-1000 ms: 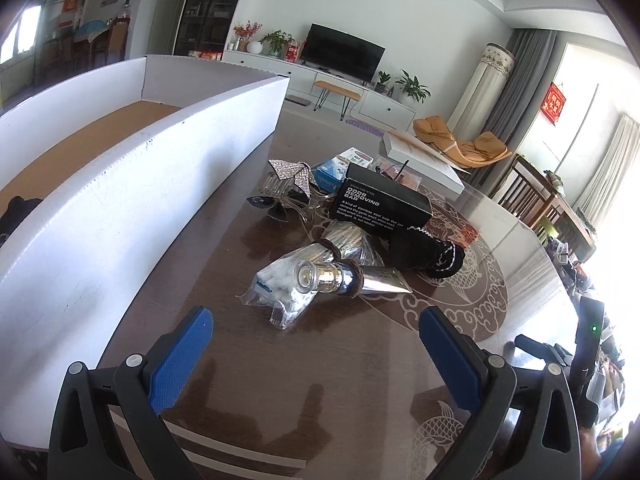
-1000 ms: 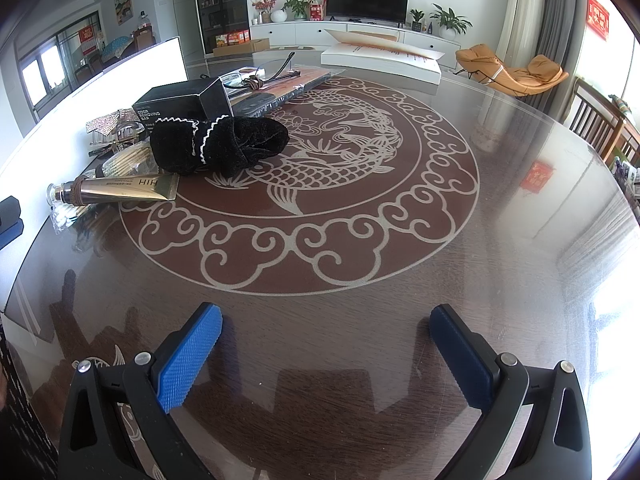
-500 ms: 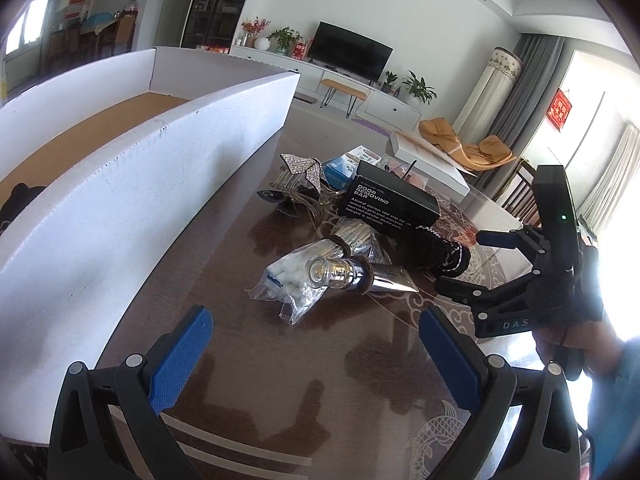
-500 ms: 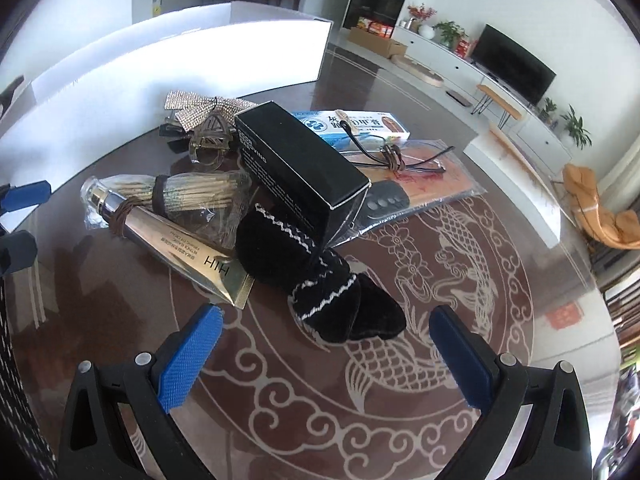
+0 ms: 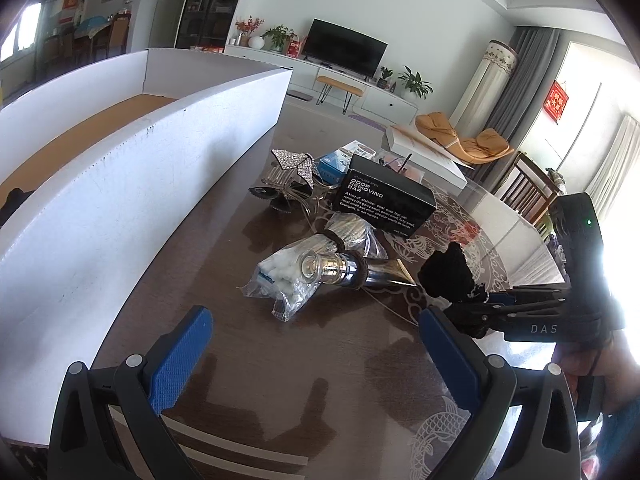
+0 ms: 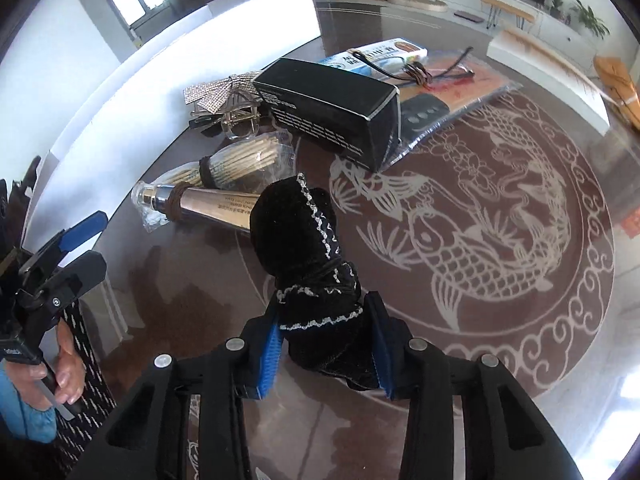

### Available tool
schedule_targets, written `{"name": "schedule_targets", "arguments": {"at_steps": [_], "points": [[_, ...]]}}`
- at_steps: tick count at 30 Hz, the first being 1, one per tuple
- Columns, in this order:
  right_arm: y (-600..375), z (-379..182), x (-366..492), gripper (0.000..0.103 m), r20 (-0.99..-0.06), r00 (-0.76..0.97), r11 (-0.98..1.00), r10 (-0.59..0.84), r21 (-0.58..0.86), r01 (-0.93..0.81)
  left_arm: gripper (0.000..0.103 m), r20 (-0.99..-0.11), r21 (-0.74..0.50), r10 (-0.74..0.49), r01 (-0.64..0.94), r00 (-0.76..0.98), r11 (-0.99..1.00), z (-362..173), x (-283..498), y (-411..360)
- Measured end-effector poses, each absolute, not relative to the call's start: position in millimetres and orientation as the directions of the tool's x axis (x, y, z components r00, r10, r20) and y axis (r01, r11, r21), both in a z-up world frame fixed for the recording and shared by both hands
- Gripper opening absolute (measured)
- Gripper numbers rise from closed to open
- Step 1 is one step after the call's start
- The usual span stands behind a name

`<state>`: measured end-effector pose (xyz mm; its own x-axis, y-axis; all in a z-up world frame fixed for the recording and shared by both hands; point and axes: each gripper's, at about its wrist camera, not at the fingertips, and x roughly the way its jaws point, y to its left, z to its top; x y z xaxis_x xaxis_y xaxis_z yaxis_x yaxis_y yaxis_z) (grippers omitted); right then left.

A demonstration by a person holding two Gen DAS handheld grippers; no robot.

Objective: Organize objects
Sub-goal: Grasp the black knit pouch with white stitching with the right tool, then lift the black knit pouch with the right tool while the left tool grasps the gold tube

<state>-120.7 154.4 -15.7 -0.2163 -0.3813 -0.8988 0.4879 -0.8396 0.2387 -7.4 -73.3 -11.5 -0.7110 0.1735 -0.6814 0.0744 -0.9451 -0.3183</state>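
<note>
The right gripper [image 6: 324, 344] is clamped on the black velvet pouch [image 6: 308, 256] — long axis running toward 12 o'clock, above the table. The white box [image 5: 132, 168] lies at 10 o'clock, nearer the left gripper [image 5: 316, 356], which is spread, holding nothing.

cloth [image 6: 316, 280] between right gripper [image 6: 325, 354] fingers | tube [image 6: 208, 210] beside cloth | box [image 6: 328, 108] behind tube
</note>
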Motion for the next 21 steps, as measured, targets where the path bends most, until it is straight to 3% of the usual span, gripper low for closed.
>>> {"name": "schedule_targets", "arguments": {"at_steps": [3,8,9,11,12,13,17,21], "points": [[202.5,-16.5,-109.8,0.040,-0.888,-0.284,-0.909,-0.362,0.268,0.321,0.103,-0.679,-0.325,0.177,0.075,-0.713,-0.943,-11.4,-7.4,-74.6],[245.5,-16.1,-82.1,0.041,-0.863,-0.415,-0.947,-0.287,0.191,0.257,0.103,-0.681,-0.323,0.190,0.057,-0.707,-0.945,-11.9,-7.3,-70.6],[250.4,-16.0,-75.9,0.046,-0.854,-0.429,-0.947,-0.295,0.201,0.250,0.103,-0.684,-0.314,0.190,0.049,-0.704,-0.948,-11.9,-7.5,-67.7],[257.2,-13.9,-62.0,0.065,-0.833,-0.468,-0.949,-0.296,0.200,0.243,0.103,-0.688,-0.289,0.184,0.032,-0.701,-0.957,-11.3,-8.2,-61.9],[258.3,-11.7,-56.2,0.080,-0.822,-0.495,-0.953,-0.283,0.182,0.242,0.103,-0.689,-0.277,0.182,0.022,-0.701,-0.961,-9.9,-9.1,-58.8],[259.5,-8.9,-48.4,0.087,-0.809,-0.525,-0.957,-0.266,0.158,0.242,0.103,-0.690,-0.263,0.179,0.012,-0.701,-0.965,-8.0,-11.6,-56.6],[264.2,-7.0,-32.3,0.088,-0.779,-0.588,-0.962,-0.220,0.073,0.264,0.103,-0.681,-0.173,0.150,-0.041,-0.717,-0.984,5.3,-29.9,-43.1],[270.7,-19.3,-32.6,0.088,-0.788,-0.575,-0.961,-0.220,0.075,0.265,0.103,-0.715,-0.041,0.115,-0.123,-0.690,-0.992,1.3,-60.8,-19.7]]}}
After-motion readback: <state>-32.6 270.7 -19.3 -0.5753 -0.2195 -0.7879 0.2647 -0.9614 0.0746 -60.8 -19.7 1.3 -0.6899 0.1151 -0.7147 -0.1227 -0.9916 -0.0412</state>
